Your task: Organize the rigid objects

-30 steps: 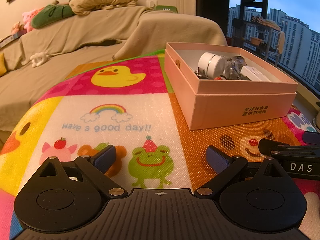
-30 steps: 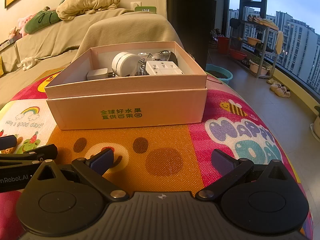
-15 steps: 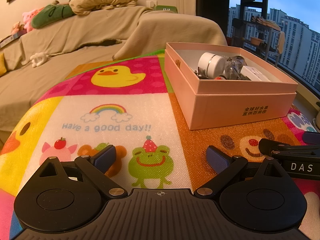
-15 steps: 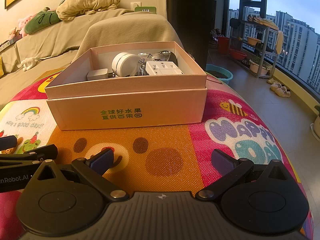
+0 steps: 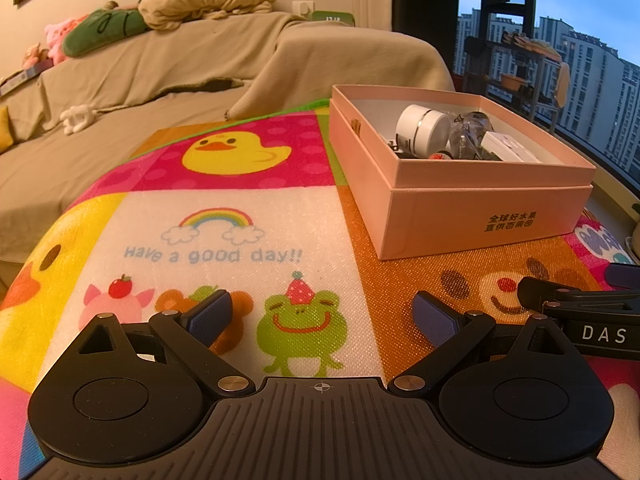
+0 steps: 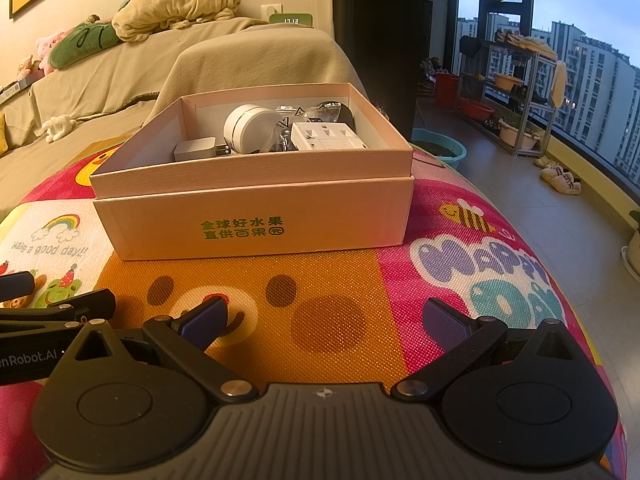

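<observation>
A pink cardboard box (image 6: 256, 224) stands on the colourful cartoon mat (image 6: 328, 280); it also shows at the right in the left wrist view (image 5: 480, 216). Inside it lie a white round adapter (image 6: 250, 128), a white power strip (image 6: 326, 138), a grey plug charger (image 6: 196, 150) and a clear plastic bag (image 6: 288, 118). My left gripper (image 5: 322, 316) is open and empty, low over the mat, left of the box. My right gripper (image 6: 326, 320) is open and empty, in front of the box.
A couch under a beige cover (image 5: 160, 72) with pillows and plush toys stands behind the mat. A window, a shelf rack (image 6: 516, 92), basins and slippers are on the right. Each gripper sees the other at its frame edge.
</observation>
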`<state>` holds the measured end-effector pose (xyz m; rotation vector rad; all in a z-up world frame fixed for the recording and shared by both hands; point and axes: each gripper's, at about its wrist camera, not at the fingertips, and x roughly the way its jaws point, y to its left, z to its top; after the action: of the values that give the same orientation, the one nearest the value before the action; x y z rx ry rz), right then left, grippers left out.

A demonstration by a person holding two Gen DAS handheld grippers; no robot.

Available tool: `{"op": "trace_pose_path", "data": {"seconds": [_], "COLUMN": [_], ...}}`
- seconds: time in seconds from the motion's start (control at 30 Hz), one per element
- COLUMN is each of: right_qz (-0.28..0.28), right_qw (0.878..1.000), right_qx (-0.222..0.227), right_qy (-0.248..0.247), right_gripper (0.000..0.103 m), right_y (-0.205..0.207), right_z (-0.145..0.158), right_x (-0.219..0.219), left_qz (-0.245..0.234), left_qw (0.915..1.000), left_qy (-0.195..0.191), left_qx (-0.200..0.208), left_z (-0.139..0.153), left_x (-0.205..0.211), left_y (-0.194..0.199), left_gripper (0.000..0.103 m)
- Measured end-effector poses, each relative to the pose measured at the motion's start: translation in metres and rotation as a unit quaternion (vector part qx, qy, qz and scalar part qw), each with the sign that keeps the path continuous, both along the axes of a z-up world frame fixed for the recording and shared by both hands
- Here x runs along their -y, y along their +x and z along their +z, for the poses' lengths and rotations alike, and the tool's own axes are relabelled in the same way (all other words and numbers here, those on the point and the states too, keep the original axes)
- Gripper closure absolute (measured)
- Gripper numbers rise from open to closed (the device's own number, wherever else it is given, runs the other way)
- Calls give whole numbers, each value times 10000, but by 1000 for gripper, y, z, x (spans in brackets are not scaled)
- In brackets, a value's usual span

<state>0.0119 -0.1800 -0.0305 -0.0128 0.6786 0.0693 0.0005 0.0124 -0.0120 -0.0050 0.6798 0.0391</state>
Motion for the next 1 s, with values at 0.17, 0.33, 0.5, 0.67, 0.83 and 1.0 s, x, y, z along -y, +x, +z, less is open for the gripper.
{"op": "trace_pose_path", "data": {"seconds": [0.17,0.33,0.5,0.67,0.83,1.0], "right_qz": [0,1,1,1,0,0], "right_qw": [10000,10000,10000,10000,10000,10000], "right_qx": [-1,0,1,0,-1,0], "right_qy": [-4,-2,5,4,1,1], "right_gripper": [0,0,0,0,0,0], "right_y": [0,0,0,1,0,0], "right_z": [0,0,0,0,0,0], "right_x": [0,0,0,0,0,0], "left_qz": [0,0,-1,-2,-2,-4], "left_qw": [10000,10000,10000,10000,10000,10000], "left_qy": [2,-2,-9,10,14,2], "left_qx": [0,-3,-1,-4,-8,-2], "left_z": [0,0,0,0,0,0], "left_x": [0,0,0,0,0,0], "left_y": [0,0,0,1,0,-1], "left_gripper": [3,3,3,3,3,3]}}
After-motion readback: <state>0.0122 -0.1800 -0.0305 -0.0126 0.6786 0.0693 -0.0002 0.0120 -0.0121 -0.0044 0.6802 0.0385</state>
